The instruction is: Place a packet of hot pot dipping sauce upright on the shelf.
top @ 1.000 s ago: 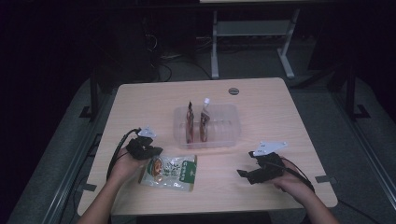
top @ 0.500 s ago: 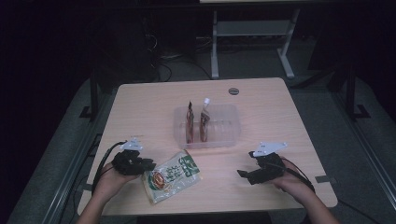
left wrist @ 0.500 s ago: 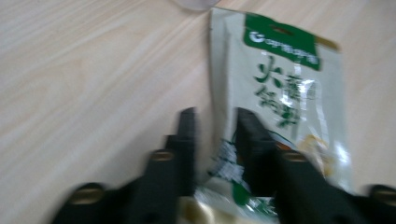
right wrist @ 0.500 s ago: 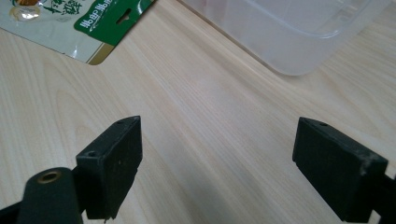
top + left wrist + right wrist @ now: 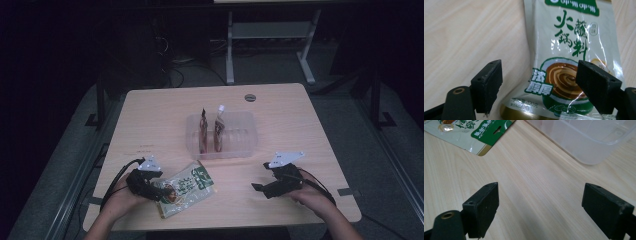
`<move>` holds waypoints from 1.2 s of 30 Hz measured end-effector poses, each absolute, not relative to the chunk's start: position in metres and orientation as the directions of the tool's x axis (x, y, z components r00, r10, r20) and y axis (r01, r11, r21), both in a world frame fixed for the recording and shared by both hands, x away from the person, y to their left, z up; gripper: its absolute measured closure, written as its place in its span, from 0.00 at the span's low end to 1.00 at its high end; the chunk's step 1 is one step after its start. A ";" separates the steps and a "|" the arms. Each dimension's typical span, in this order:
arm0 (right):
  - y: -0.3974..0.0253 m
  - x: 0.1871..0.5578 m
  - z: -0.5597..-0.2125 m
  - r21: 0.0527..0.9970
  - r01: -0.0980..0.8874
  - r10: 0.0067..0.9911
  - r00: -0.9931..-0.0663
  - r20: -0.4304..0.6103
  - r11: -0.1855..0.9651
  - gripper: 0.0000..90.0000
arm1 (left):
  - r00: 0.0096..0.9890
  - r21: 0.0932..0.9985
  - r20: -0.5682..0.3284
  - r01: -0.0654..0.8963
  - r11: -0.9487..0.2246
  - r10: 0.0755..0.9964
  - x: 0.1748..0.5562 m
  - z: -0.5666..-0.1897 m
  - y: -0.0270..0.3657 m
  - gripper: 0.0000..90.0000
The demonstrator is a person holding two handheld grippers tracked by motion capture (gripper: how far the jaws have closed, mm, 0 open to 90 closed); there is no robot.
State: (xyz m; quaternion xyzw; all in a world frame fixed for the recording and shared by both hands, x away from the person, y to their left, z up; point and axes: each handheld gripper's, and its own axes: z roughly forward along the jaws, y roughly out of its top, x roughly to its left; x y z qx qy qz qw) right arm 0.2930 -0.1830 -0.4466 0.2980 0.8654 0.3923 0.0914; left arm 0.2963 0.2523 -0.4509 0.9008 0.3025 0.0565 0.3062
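Note:
A white and green sauce pouch (image 5: 186, 188) lies flat near the table's front left, its printed face up. My left gripper (image 5: 161, 192) is at the pouch's near end; in the left gripper view the pouch (image 5: 569, 60) lies between and under the wide-apart jaws, which do not clamp it. My right gripper (image 5: 260, 188) rests low at the front right, open over bare wood. A corner of the pouch (image 5: 481, 130) lies ahead of it to the left. A clear plastic bin (image 5: 222, 135) at mid-table holds two dark upright pouches (image 5: 211, 131).
The clear bin's rounded corner (image 5: 586, 142) is ahead of the right gripper. A round grommet (image 5: 250, 97) sits near the table's far edge. A metal frame stand (image 5: 270, 35) is on the floor beyond. Bare wood lies between the two grippers.
The left hand drew back toward the front left, then came forward to the pouch again. The pouch turned and slid slightly. The right gripper stayed still.

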 end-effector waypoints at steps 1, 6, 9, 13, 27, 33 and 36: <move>-0.183 0.293 -0.447 0.739 0.437 0.587 -0.807 0.069 0.513 0.15 | 0.818 0.570 -0.097 0.513 -0.642 0.567 0.296 -0.454 0.251 0.25; -0.182 0.293 -0.445 0.731 0.449 0.586 -0.806 0.084 0.513 0.15 | 0.823 0.568 -0.090 0.505 -0.650 0.561 0.295 -0.455 0.248 0.23; -0.181 0.294 -0.444 0.728 0.445 0.570 -0.817 0.091 0.521 0.15 | 0.837 0.561 -0.057 0.478 -0.676 0.544 0.292 -0.456 0.246 0.22; -0.178 0.295 -0.443 0.700 0.492 0.592 -0.797 0.122 0.518 0.15 | 0.855 0.555 -0.022 0.441 -0.705 0.518 0.289 -0.456 0.243 0.21; -0.179 0.297 -0.437 0.669 0.497 0.582 -0.804 0.117 0.553 0.09 | 0.856 0.598 -0.014 0.421 -0.682 0.516 0.288 -0.455 0.242 0.61; -0.181 0.296 -0.437 0.670 0.496 0.586 -0.803 0.110 0.553 0.16 | 0.851 0.598 -0.035 0.438 -0.671 0.524 0.290 -0.454 0.244 0.87; -0.182 0.296 -0.437 0.670 0.501 0.588 -0.800 0.116 0.549 0.17 | 0.857 0.603 -0.026 0.424 -0.676 0.515 0.290 -0.453 0.243 0.94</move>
